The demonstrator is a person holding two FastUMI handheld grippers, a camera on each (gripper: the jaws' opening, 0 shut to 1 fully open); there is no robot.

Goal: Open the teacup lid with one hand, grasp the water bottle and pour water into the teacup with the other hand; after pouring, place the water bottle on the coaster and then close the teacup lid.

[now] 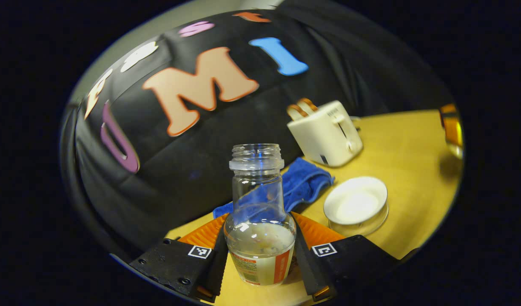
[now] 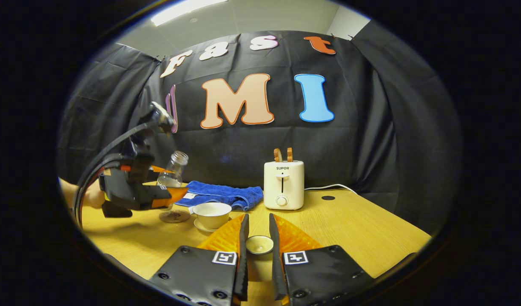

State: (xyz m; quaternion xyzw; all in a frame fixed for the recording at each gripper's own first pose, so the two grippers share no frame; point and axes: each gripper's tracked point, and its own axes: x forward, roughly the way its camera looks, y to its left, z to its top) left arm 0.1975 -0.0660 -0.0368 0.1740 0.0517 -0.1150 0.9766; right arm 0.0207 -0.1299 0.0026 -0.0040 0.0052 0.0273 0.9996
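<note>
So the bottle (image 1: 260, 221) is pinched between the left tongs (image 1: 260, 259), both fingers pressed on its lower body, cap off, a bit of water sitting in the bottom. In the right gripper view the bottle (image 2: 174, 170) is up off the tabletop (image 2: 349, 225) and tilted, with the left tongs (image 2: 158, 193) gripping it from the side and cables trailing off the back of that gripper.

Using the cup (image 2: 212, 213) as the anchor: it's uncovered, on a saucer, and the bottle hangs above and to its left in that view. A round coaster (image 2: 174, 216) lies on the tabletop just left of the cup, under the bottle. Right behind the cup is a blue towel (image 2: 222, 194), and to the right of it a cream toaster (image 2: 283, 185) with toast sticking out.

In front of the cup, the right tongs (image 2: 257, 255) are nearly closed around the lid (image 2: 260, 245); can't tell if the fingers actually touch it.

From the left gripper view the cup (image 1: 356, 205) is off to the right of the bottle.
</note>
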